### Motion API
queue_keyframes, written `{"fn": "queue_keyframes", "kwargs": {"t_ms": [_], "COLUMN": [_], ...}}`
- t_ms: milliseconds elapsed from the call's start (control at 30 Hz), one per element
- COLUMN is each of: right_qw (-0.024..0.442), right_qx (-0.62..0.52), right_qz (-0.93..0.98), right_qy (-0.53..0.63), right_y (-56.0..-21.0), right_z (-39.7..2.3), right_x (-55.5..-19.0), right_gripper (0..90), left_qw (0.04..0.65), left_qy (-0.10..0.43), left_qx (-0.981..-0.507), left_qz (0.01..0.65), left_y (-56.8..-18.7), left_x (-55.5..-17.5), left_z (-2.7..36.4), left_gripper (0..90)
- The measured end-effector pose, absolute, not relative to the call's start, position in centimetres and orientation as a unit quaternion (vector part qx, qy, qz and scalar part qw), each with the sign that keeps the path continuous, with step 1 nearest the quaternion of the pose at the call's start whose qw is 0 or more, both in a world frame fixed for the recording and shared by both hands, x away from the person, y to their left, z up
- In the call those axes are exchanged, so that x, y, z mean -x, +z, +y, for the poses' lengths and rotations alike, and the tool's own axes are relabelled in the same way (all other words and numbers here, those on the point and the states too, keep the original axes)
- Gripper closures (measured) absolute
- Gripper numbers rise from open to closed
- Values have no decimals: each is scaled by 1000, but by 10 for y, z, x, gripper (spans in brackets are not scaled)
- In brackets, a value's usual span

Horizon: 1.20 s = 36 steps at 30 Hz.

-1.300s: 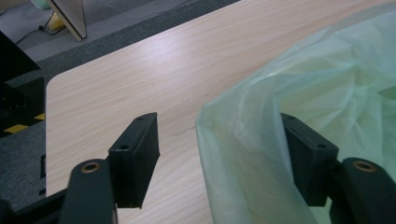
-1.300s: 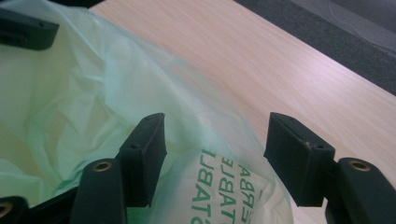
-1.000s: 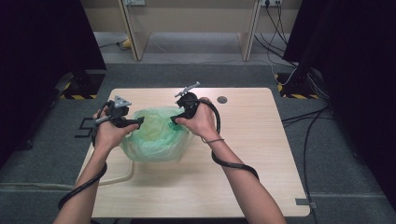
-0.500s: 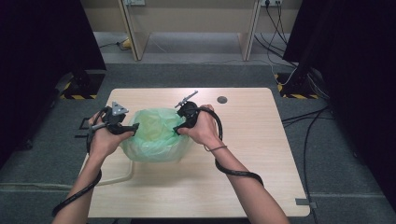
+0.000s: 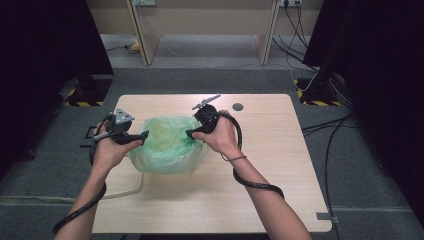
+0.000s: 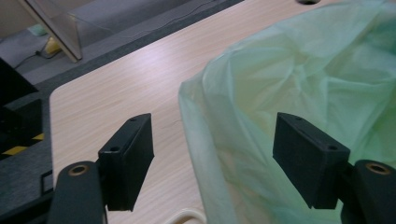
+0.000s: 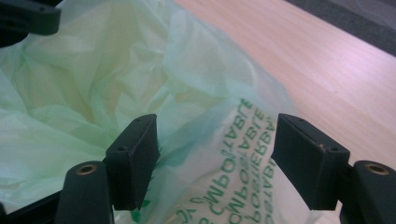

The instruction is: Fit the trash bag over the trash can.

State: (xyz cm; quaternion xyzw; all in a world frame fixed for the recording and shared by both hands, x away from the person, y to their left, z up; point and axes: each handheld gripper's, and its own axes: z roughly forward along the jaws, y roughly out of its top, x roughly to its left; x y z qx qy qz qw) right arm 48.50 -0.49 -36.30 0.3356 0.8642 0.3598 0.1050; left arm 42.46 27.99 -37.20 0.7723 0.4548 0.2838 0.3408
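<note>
A green bag [image 5: 165,145] sits puffed open near the middle of the worktop [image 5: 280,165], seemingly draped over a bin I cannot make out. The left gripper [image 6: 212,156] has its jaws wide, straddling the bag's rim without pinching it. The right gripper [image 7: 215,156] is also wide, the printed film bulging between its jaws but not clamped. The risk, as I judge it: the thin film could slip out or tear if either side closes on too little. Inside, the bag looks empty, only crumpled folds.
</note>
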Motion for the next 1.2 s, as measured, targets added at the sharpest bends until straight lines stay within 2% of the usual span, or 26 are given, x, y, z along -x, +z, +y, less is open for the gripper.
{"fn": "queue_keyframes", "kwargs": {"t_ms": [433,1200], "right_qw": [109,114], "right_qx": [-369,-395], "right_qz": [839,824], "right_qy": [385,391], "right_y": [-358,-369], "right_z": [-39,-85], "right_x": [-486,-478], "right_gripper": [331,354], "left_qw": [370,407], "left_qy": [278,276], "left_qx": [-760,-732], "left_qz": [456,472], "left_y": [-365,-365], "left_x": [-411,-388], "left_z": [288,313], "left_gripper": [270,266]}}
